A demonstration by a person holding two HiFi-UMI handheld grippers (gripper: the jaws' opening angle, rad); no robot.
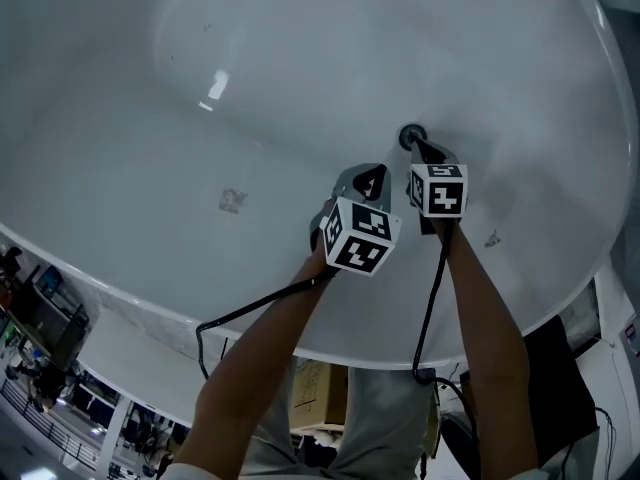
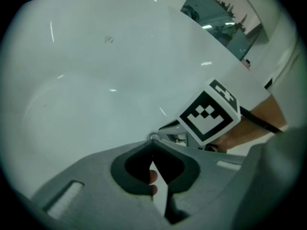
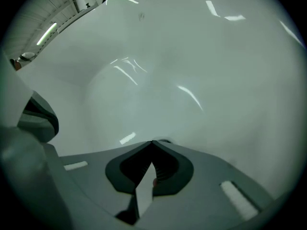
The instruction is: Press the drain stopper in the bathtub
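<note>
The drain stopper (image 1: 412,136) sits in the floor of the white bathtub (image 1: 230,78). The right gripper (image 1: 421,149) has its jaws closed tip to tip on nothing, with its nose right at the stopper. I cannot tell whether it touches. The left gripper (image 1: 371,174), also closed and empty, hangs just beside the stopper, on the person's side.

Drain stopper (image 1: 411,136) set in the bathtub (image 1: 250,88) floor, right of centre in the head view. Right gripper (image 1: 422,150) tips at the stopper's near edge; contact cannot be told. Left gripper (image 1: 368,176) just beside it on the left, tips short of the stopper.
</note>
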